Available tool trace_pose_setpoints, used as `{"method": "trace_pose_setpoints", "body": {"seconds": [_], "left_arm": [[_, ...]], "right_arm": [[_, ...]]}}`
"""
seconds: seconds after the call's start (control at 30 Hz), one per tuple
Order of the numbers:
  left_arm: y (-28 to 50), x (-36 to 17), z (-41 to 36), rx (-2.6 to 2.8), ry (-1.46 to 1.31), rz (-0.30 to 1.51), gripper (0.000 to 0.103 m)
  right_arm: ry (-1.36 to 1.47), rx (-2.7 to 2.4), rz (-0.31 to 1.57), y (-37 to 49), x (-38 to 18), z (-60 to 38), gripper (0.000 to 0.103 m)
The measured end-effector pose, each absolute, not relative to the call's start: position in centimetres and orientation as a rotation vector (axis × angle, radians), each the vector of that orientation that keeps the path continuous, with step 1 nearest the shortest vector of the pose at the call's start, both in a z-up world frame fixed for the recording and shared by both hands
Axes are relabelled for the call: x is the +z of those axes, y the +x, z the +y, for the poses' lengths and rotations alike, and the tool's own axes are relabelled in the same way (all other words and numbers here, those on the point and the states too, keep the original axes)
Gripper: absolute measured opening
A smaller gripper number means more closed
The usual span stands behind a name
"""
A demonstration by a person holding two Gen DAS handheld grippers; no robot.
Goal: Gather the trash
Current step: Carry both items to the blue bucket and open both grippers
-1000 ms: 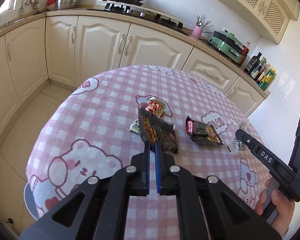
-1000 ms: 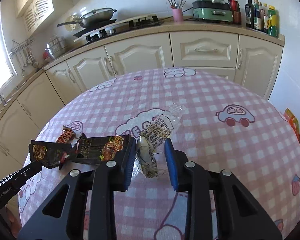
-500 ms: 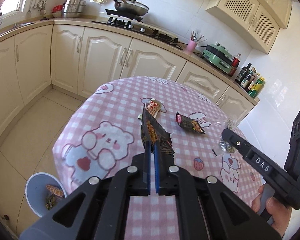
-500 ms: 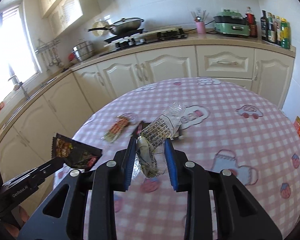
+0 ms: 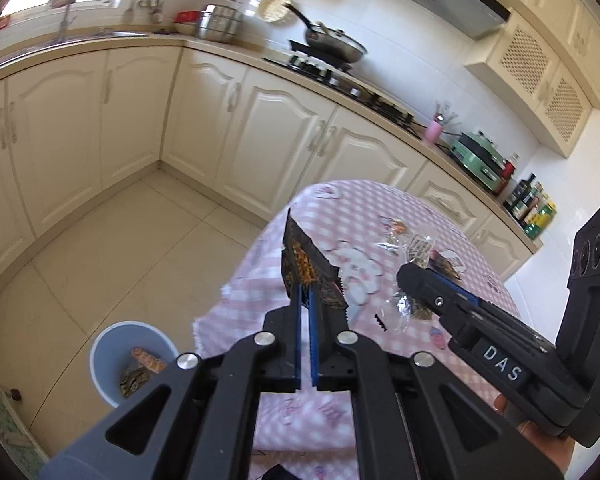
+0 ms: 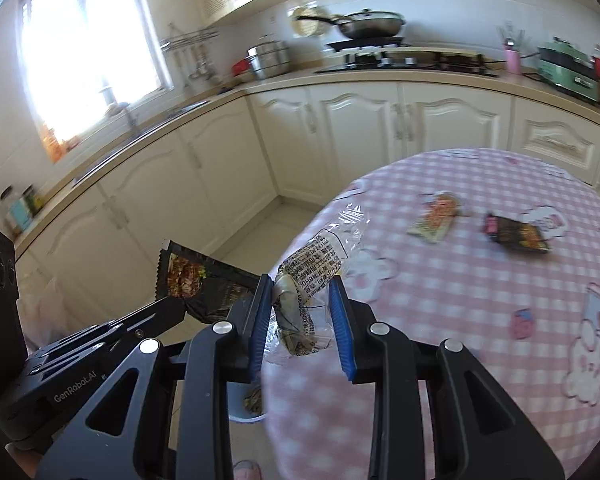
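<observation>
our left gripper (image 5: 305,300) has its blue pads pressed together on a black snack wrapper (image 5: 305,264), which stands up from the fingertips over the near left edge of the round table (image 5: 379,208) with its pink checked cloth. our right gripper (image 6: 301,308) is clamped on a crumpled clear plastic wrapper with black print (image 6: 311,268); the jaws stand partly apart with the wad filling the gap between them. in the left wrist view the right gripper reaches in from the right, a hand (image 5: 539,444) under it, the clear wrapper bunched at its tip just beside our black one. in the right wrist view the left gripper comes in low on the left, holding the black wrapper out over the floor. on the tiled floor, near and left of the table, stands a pale blue waste bin (image 5: 112,344) with some wrappers already inside; the right wrist view shows only part of it behind the fingers. on the table further right lie an orange-and-white wrapper (image 6: 437,216) and a dark wrapper (image 6: 515,234), apart from each other. cream kitchen cabinets (image 5: 260,128) run along the far wall, a frying pan (image 5: 331,40) on the hob.
</observation>
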State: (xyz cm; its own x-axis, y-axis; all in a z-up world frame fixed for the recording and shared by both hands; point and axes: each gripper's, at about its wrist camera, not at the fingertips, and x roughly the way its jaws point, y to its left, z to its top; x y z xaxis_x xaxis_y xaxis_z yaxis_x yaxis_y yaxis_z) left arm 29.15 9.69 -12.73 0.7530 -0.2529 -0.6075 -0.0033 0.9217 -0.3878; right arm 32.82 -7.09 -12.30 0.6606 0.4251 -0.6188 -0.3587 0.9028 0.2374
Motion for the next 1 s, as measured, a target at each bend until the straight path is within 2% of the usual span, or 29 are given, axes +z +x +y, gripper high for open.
{"method": "trace_pose_setpoints", "body": {"seconds": [0.37,0.8,1.0], "left_arm": [[26.9,-17.9,21.4,0.064,-0.474,0.781,0.003],[30.3,-23.3,26.6,0.116,-0.504,0.879,0.004],[31.5,-24.6,27.2,0.119,-0.524,0.912,0.022]], "right_arm": [[-0.011,0.634,0.844,33.1,-16.9,5.8,0.027],[-0.053,0.645,0.956,35.4,-22.1,11.4,0.027],[-0.048,0.626,0.973,36.2,-23.0,11.6,0.027]]}}
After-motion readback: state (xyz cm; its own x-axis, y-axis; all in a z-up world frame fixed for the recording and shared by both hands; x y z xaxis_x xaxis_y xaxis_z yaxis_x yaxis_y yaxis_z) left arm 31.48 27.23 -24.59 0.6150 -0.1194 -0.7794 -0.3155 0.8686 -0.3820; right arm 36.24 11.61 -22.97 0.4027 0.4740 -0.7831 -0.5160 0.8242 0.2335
